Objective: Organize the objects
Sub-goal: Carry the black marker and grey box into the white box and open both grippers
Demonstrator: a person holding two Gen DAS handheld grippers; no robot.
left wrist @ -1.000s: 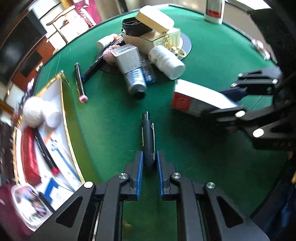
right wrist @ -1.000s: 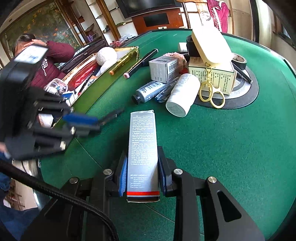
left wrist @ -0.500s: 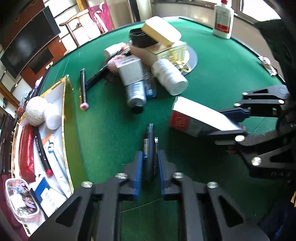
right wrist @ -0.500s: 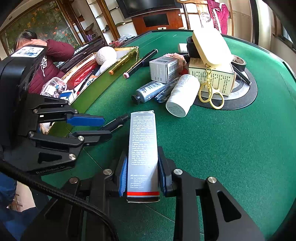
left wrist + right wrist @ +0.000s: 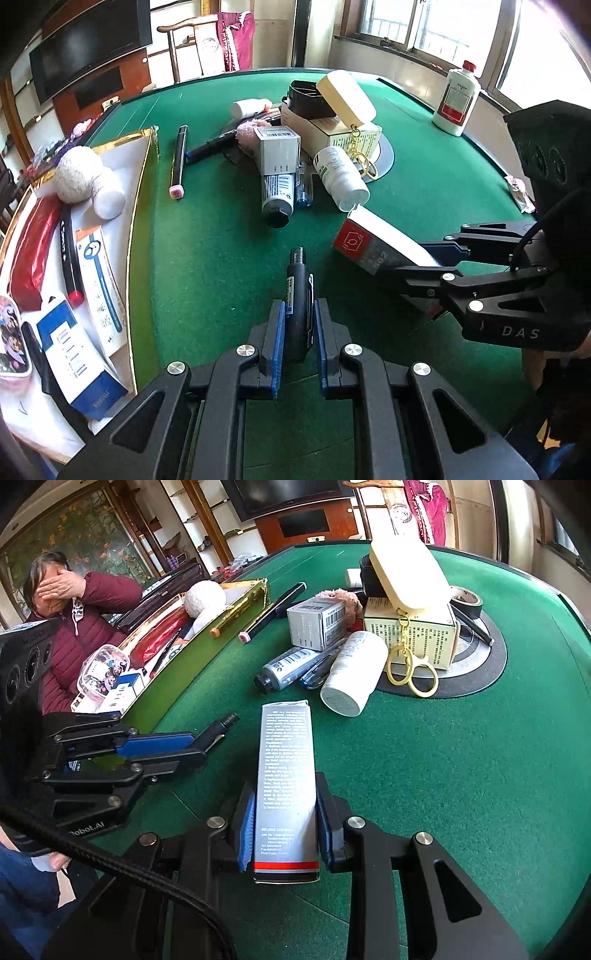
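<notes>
Pen (image 5: 298, 295) sits lengthwise in the left jaws, nearer the tray (image 5: 142, 206) at the desk's left edge; right jaws clamp a carton (image 5: 286, 775).

Black gripper (image 5: 298, 325) frames, blue pads – silver screws

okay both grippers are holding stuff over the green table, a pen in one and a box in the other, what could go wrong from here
1. The left gripper pinches the black pen near one end, so it could swivel or slip out.
2. The right gripper clamps the grey box at its lower end; the long free end might knock the white bottle just ahead.
</notes>
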